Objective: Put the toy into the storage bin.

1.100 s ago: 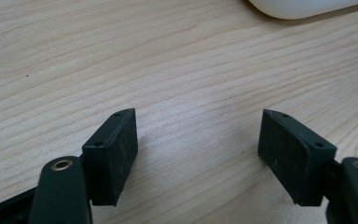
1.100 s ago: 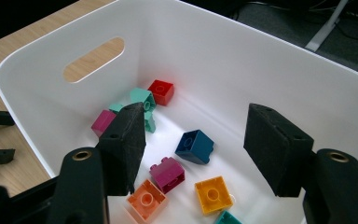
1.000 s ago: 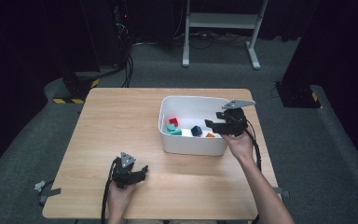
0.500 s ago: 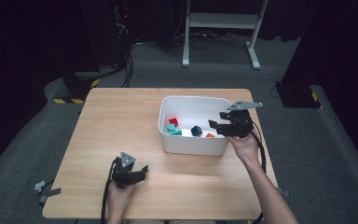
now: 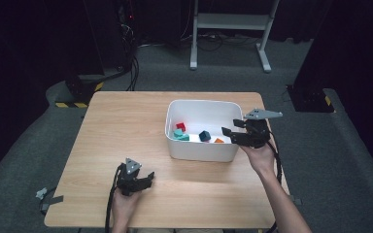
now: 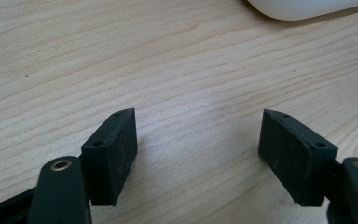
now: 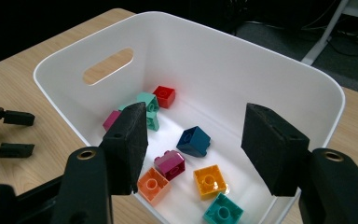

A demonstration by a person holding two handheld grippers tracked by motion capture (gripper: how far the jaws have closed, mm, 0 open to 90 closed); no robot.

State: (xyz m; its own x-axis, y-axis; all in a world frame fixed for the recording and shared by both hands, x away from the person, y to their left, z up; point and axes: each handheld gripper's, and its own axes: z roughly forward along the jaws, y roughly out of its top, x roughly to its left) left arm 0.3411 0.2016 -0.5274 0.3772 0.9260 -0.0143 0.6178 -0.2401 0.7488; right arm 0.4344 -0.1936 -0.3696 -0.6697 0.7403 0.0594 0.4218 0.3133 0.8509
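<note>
A white bin [image 5: 201, 150] stands on the right half of the wooden table [image 5: 126, 126]. In it lie several toy bricks, among them a red one [image 7: 164, 96], a dark blue one [image 7: 193, 140], a magenta one [image 7: 169, 164], an orange one [image 7: 153, 183] and a yellow one [image 7: 209, 179]. My right gripper [image 5: 228, 135] hovers open over the bin's right end, jaws wide apart above the bricks [image 7: 196, 112], holding nothing. My left gripper [image 5: 148, 178] rests low near the table's front, open over bare wood [image 6: 198, 116].
The bin's wall [image 7: 200, 32] has a handle slot [image 7: 108, 65] on its far side. Open wood lies between the left gripper and the bin. A metal stand [image 5: 230, 22] and cables sit on the floor beyond the table.
My right gripper has drifted slightly rightward and nearer at the bin's right end, still open. The left gripper has not moved.
</note>
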